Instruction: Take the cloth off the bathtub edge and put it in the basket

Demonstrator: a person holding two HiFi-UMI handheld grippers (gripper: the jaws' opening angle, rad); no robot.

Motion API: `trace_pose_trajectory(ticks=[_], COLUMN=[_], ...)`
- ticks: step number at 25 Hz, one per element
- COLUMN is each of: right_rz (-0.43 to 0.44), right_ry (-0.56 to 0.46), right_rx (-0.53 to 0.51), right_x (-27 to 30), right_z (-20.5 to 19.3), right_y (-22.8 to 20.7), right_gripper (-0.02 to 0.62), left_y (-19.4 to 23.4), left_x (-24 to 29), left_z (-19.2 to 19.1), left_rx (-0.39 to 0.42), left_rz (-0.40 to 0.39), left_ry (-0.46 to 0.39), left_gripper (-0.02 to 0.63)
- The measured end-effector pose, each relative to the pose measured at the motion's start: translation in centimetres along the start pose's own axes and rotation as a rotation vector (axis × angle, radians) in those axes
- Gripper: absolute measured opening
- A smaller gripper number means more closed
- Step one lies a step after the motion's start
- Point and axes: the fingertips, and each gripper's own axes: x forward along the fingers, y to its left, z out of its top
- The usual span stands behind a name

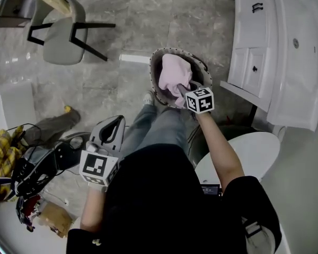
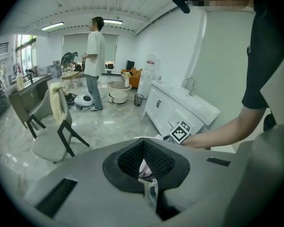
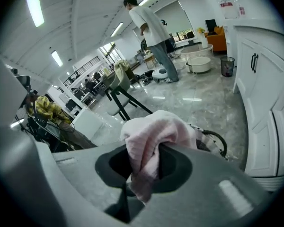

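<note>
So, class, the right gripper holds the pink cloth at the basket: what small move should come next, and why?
Probably open the right gripper and let go. Its jaws are clamped on the pink cloth, most of which sits bunched inside the rim of the basket, so a release should leave it there.

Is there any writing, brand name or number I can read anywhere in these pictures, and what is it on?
No text can be read.
Wall sign: red print, too small to read.
Left marker cube and right marker cube: black-and-white patterns, no letters.
</note>
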Motion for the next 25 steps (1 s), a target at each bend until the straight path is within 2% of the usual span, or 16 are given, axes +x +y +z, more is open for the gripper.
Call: trace_pose_trajectory(ticks=[6,10,18,22,25], right_rz=[-0.028,-0.053,-0.114,-0.154,-0.174], right_ry=[0.078,0.117,0.196,0.237,0.257], right_rx=[0.022,0.037,0.061,0.083,0.09], right_x=[6.7,10.9,17.2,20.2,21.7], right_z=[-4.7,-7.5,-13.0,-14.4,-15.9], right_y=[-3.5,-5.6,-8.9,-9.4,-10.3], right_gripper=[0.069,0.071,0.075,0.08,0.084], left_y=[1.2,1.5,1.7,2.6,1.7], left_x=[1.6,2.5,3.0,2.8,3.1], left_z=[-4.9,-8.4,-15.1,-17.1,-18.3], left_rx=[-0.031,-0.1,-0.168,-0.216,-0.241], left_rz=[0.011,0.017,0.02,0.006,0.011], left_ry=[0.079,0.138,0.209,0.236,0.25], left_gripper=[0.014,0.014,0.014,0.014,0.014])
